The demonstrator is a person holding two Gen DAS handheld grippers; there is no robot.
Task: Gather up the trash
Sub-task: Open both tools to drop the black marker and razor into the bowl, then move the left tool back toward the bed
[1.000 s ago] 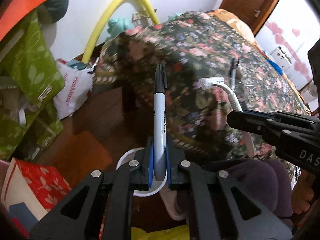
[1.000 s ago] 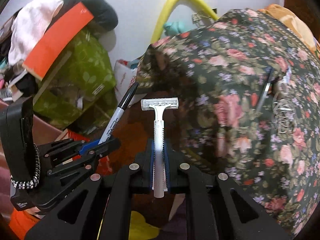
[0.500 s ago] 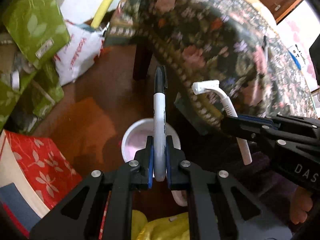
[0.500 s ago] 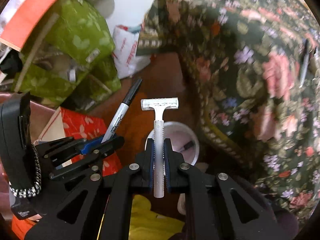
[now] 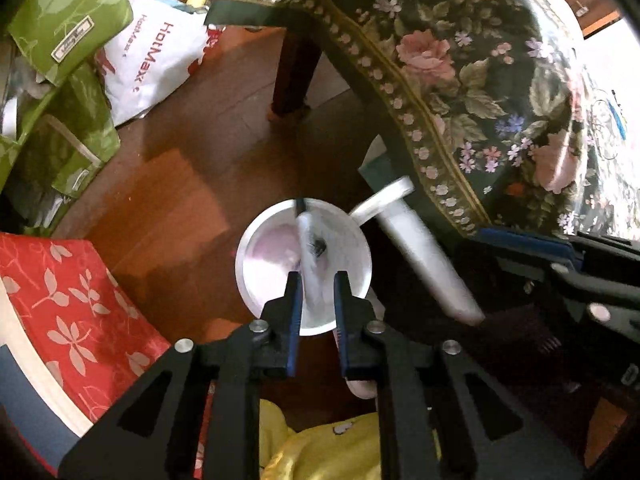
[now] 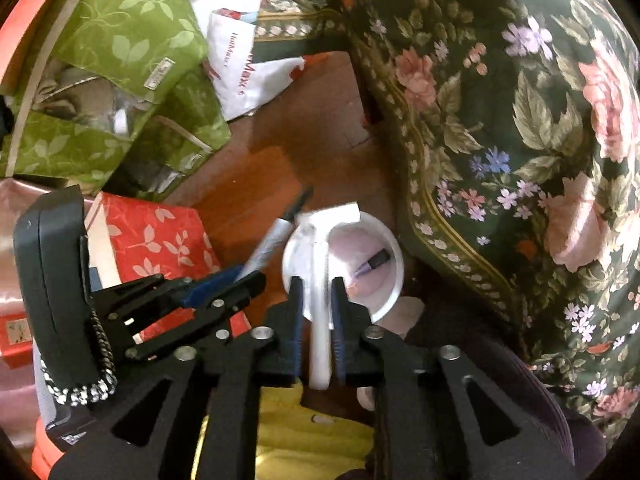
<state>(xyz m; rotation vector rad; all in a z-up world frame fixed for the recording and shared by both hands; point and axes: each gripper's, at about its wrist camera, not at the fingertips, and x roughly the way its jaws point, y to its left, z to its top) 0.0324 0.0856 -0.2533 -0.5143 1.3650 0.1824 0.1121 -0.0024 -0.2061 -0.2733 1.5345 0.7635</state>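
A white round bin (image 5: 256,264) stands on the wooden floor below both grippers; it also shows in the right wrist view (image 6: 390,280). My left gripper (image 5: 317,280) is open, and the blurred marker (image 5: 310,236) is dropping between its fingers into the bin. My right gripper (image 6: 317,284) is open, and the blurred white razor (image 6: 320,300) is sliding out between its fingers above the bin. The razor also shows in the left wrist view (image 5: 420,256). The marker also shows in the right wrist view (image 6: 272,244). A dark pen-like item (image 6: 374,262) lies inside the bin.
A table with a floral cloth (image 5: 460,60) hangs over the right side, its wooden leg (image 5: 292,72) behind the bin. Green bags (image 5: 60,40), a white plastic bag (image 5: 148,60) and a red patterned box (image 5: 72,312) crowd the left. Yellow fabric (image 5: 332,448) lies below.
Both grippers tilted down over the white bin and opened. The marker and the razor, held tight before, are now loose and falling, both blurred.
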